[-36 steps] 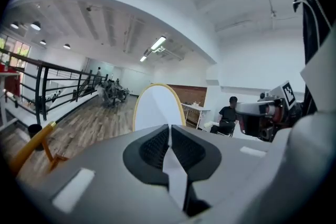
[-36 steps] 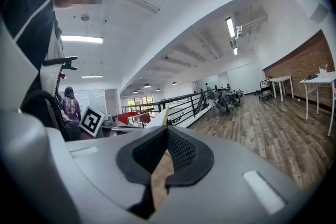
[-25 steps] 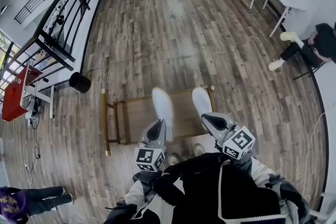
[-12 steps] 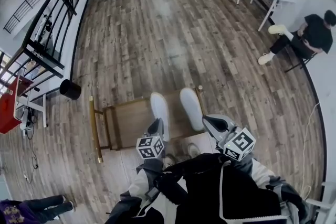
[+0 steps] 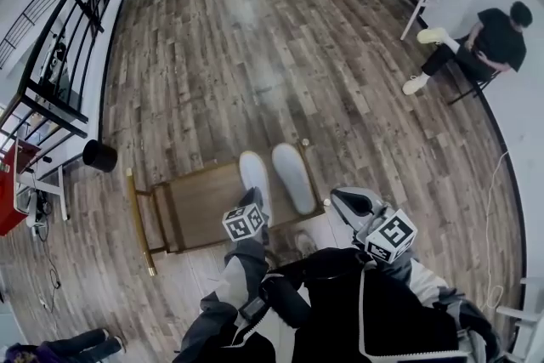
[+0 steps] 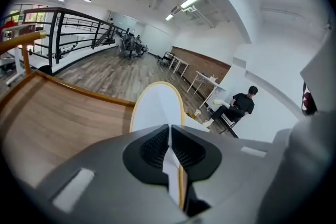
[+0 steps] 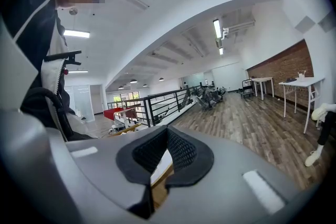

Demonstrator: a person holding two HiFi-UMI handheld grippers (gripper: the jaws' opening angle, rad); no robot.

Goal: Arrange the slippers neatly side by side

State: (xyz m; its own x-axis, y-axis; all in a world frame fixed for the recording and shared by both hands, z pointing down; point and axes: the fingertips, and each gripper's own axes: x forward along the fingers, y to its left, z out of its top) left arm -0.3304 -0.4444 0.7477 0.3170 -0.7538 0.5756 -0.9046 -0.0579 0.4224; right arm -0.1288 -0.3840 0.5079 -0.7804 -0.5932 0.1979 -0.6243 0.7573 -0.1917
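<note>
"What's the left gripper [image 5: 252, 200] doing?"

"It's pinching the heel edge of the left slipper [image 5: 252, 176], with its jaws nearly together on it. That slipper is lying on the low wooden table [image 5: 200, 207], just beside the other slipper [image 5: 291, 177], and both are pointing their toes away from the person."

"And the right gripper [image 5: 337, 198]?"

"It's hovering by the table's right end, jaws pressed together and gripping nothing."

- Head view: high overhead, looking steeply down on the table [image 5: 195, 204]; the floor [image 5: 280, 55] runs toward 12 o'clock.
- Left gripper view: low over that table, close against a slipper [image 6: 157, 105], facing the seated person [image 6: 239, 107] at 2 o'clock.
- Right gripper view: level, facing the railing [image 7: 157, 105]; shares the floor.
</note>
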